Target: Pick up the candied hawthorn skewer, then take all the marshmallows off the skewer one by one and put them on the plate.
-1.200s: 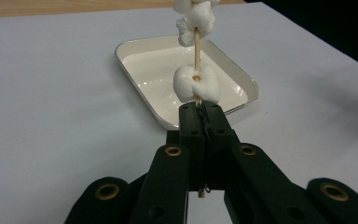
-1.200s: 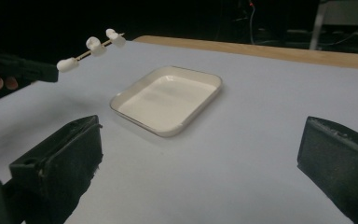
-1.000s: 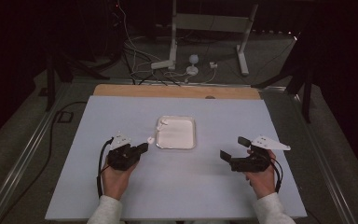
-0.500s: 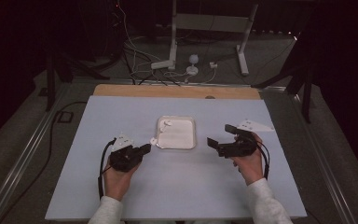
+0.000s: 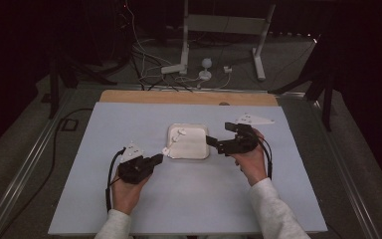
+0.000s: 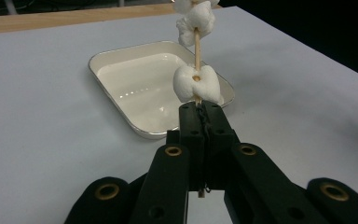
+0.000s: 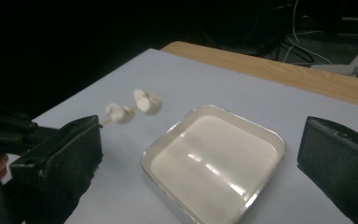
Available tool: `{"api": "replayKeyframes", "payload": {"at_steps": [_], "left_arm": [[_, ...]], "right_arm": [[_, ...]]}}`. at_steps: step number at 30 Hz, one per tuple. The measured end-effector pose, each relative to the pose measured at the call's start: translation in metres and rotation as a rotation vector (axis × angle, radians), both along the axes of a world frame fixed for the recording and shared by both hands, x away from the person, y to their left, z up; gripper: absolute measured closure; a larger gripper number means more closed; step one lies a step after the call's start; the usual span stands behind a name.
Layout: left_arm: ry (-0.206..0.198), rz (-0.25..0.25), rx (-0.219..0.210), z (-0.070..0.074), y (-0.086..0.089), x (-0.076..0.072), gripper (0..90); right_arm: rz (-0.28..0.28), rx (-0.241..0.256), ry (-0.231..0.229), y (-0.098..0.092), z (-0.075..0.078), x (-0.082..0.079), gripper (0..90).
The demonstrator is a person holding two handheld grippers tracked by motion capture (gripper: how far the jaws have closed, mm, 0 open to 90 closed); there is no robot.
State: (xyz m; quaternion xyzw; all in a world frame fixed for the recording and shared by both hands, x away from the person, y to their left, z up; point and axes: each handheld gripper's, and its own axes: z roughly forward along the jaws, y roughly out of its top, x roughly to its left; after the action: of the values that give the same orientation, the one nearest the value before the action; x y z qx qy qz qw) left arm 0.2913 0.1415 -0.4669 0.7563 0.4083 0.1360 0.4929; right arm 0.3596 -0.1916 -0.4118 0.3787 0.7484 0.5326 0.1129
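Centrally on the counter [image 5: 79, 199] sits a white tray [image 5: 191, 149]; the left gripper [image 5: 155, 160] clamps a marshmallow skewer [image 6: 196, 70] over its near-left corner, the right gripper [image 5: 214, 143], jaws spread, at its right edge.

Black jaws of the left gripper [image 6: 199, 111] clamp a wooden skewer [image 6: 197, 44] threaded with white marshmallows [image 6: 196, 83], raised above a white tray [image 6: 121, 112] on the pale table [image 6: 42, 116].
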Motion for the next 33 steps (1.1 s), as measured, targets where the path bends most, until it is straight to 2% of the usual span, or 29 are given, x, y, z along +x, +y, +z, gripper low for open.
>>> {"api": "replayKeyframes", "payload": {"at_steps": [8, 16, 18, 24, 27, 33], "left_arm": [[0.002, -0.005, 0.006, -0.001, -0.001, 0.000, 89.9], [-0.003, -0.008, 0.003, -0.001, -0.003, -0.001, 89.9], [-0.006, -0.009, 0.001, -0.001, -0.003, -0.001, 89.9], [-0.016, -0.023, 0.001, -0.001, -0.008, -0.001, 89.9], [-0.024, -0.039, 0.010, -0.001, -0.012, -0.002, 89.9], [-0.034, -0.061, 0.007, -0.001, -0.016, -0.004, 89.9]], "right_arm": [[0.016, 0.031, 0.022, 0.014, 0.002, 0.011, 0.0], [0.031, 0.062, 0.069, 0.022, -0.005, 0.020, 0.0], [0.035, 0.071, 0.087, 0.024, -0.007, 0.021, 2.8], [0.110, 0.079, 0.171, 0.035, -0.016, 0.023, 18.5], [0.088, 0.060, 0.191, 0.041, -0.018, 0.024, 33.2], [0.085, 0.130, 0.279, 0.044, -0.026, 0.031, 53.0]]}}
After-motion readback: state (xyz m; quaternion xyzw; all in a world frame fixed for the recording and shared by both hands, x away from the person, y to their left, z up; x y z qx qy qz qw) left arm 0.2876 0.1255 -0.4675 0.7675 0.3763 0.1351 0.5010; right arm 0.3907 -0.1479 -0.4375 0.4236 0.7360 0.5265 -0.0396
